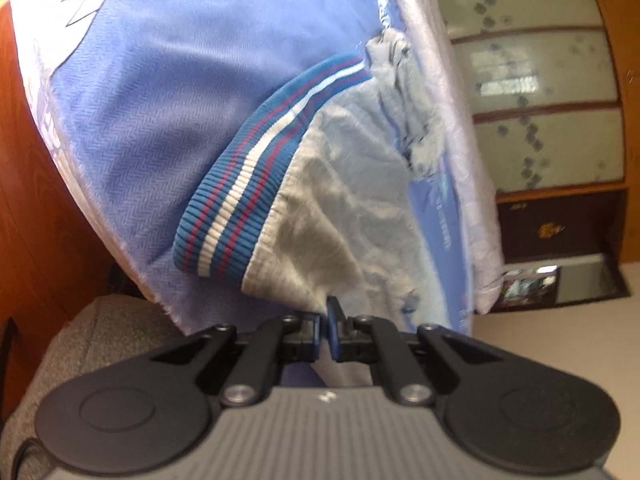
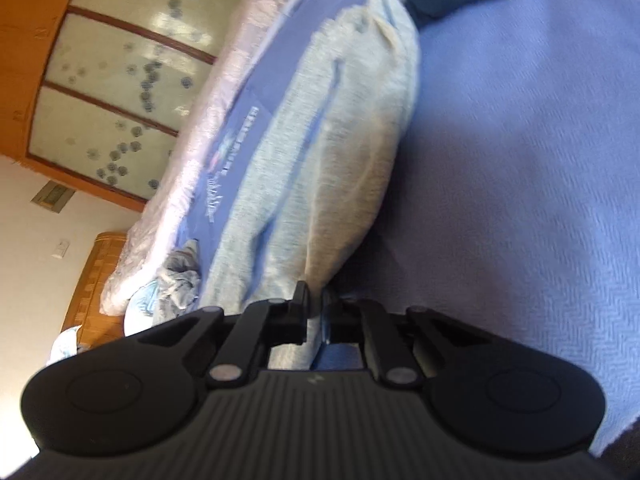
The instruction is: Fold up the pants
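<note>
Covering bed: blue sheet (image 1: 168, 92); patterned wardrobe (image 1: 536, 112) beyond.

Each camera sits just behind its own tool, looking forward along the fingers, tilted sideways and very near the bed (image 1: 168, 92). Both views share the pale pants (image 2: 320, 184), the blue bedsheet (image 2: 520, 140) and the patterned wardrobe doors (image 1: 540, 80) beyond.

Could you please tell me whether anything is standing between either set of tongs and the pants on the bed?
Nothing visible does. The left tongs are shut on the light grey pants beside the ribbed blue, red and white striped waistband. The right tongs are shut on the same fabric. Only the blue bedsheet lies underneath.
</note>
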Demonstrator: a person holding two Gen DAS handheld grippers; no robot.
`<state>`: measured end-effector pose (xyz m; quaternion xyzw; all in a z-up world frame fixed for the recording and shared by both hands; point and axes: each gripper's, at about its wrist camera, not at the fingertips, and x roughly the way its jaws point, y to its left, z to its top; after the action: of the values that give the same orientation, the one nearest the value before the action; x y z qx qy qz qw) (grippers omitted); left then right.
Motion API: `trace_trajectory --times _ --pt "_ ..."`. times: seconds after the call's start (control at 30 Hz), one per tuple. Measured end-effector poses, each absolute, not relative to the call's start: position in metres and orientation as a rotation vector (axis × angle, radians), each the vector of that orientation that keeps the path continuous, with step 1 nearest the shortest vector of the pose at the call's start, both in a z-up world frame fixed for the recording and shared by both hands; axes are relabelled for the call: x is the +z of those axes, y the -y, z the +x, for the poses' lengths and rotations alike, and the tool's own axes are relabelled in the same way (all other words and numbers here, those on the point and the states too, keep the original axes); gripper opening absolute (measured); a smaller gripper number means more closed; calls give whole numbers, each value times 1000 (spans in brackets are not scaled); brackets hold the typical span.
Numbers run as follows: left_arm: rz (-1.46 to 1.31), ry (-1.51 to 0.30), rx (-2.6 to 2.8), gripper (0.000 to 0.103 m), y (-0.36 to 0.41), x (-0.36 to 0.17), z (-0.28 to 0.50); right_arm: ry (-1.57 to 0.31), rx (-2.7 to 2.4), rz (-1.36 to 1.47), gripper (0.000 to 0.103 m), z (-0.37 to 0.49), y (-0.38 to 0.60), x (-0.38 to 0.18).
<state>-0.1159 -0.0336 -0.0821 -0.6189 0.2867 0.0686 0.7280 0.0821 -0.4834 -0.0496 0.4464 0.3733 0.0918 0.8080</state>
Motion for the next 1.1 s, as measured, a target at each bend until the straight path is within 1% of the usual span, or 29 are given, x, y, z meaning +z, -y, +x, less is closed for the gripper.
trace_trajectory --times 0.1,0.23,0.47,0.77,0.83,0.9,0.97,1.03,1.1 --pt "-1397 -577 121 4 26 -71 -118 -741 254 891 9 86 478 -24" --pt "-1418 -504 83 4 13 -50 -98 -679 308 818 9 111 460 5" --pt "-1408 -432 65 4 -18 -30 -37 -624 329 741 9 183 416 24" --pt "-1400 -449 151 4 -55 -46 36 -680 318 658 9 267 366 -5" --pt "-1395 -473 187 5 -62 -53 49 -716 306 629 10 285 352 -16" --pt "-1391 -507 225 6 -69 -62 63 -768 293 591 15 301 339 -32" --pt "-1386 -526 240 6 -76 -70 73 -854 262 549 23 315 329 -52" --pt "-1391 -538 251 6 -82 -78 81 -882 236 573 24 319 330 -64" --pt "-1384 -545 264 7 -86 -84 85 -873 252 613 26 313 339 -64"
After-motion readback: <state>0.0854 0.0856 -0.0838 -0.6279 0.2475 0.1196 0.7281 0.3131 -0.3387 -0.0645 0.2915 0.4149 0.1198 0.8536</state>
